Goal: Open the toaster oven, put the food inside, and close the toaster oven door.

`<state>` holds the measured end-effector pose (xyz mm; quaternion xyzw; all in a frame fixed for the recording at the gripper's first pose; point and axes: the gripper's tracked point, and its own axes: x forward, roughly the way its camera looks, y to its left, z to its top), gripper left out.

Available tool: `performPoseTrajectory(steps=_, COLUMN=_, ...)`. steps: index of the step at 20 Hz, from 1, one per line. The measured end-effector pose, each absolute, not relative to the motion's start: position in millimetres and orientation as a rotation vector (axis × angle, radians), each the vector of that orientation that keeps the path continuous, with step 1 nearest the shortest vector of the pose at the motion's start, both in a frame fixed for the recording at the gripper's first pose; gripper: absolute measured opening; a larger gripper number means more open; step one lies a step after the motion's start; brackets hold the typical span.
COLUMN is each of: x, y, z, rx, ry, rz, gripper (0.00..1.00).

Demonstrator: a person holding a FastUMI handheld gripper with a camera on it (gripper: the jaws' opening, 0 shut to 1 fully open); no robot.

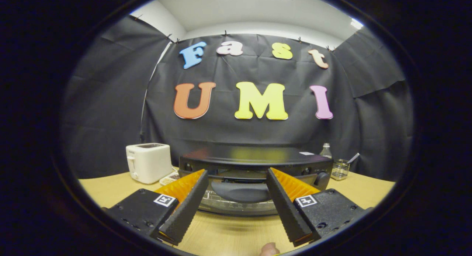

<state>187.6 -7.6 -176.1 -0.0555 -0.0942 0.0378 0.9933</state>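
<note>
Gripper view, tool (236, 187) spread at lower centre, oven (254, 158) handle (241, 191) between fingers, toaster (148, 162) left on worktop (107, 189).

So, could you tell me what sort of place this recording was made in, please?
Probably a staged recording booth set up as a kitchen counter: a black cloth wall behind a wooden table holding a toaster oven and a white toaster. The gripper is open, its fingers flanking the oven door's handle.

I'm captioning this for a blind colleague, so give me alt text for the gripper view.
An open gripper points at a black toaster oven on a wooden table, its two fingers spread either side of the oven's door handle without touching it. A white toaster stands beside the oven on one side; a bottle and small glass jar stand on the other.
</note>
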Motion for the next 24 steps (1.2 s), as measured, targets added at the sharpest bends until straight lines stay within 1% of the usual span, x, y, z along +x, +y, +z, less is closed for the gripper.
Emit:
performPoseTrajectory(steps=3, x=162, y=-15, z=-100, rx=-0.113, ry=-0.283, rz=0.052, gripper=1.0)
performPoseTrajectory(steps=5, x=138, y=-14, z=-56, rx=-0.124, ry=-0.314, rz=0.041, gripper=1.0)
performPoseTrajectory(steps=10, x=69, y=-5, z=34, rx=-0.094, ry=-0.295, rz=0.025, gripper=1.0)
performPoseTrajectory(steps=14, x=14, y=-1, z=87, rx=-0.126, ry=-0.302, rz=0.006, gripper=1.0)
performPoseTrajectory(steps=15, x=2, y=3, z=93, rx=-0.144, ry=-0.298, rz=0.002, gripper=1.0)
performPoseTrajectory(steps=17, x=-13, y=13, z=84, rx=-0.196, ry=-0.251, rz=0.015, gripper=1.0)
performPoseTrajectory(steps=20, x=-34, y=35, z=54, rx=-0.141, ry=-0.172, rz=0.098, gripper=1.0)
performPoseTrajectory(steps=24, x=-44, y=15, z=41, rx=-0.084, ry=-0.163, rz=0.06, gripper=1.0)
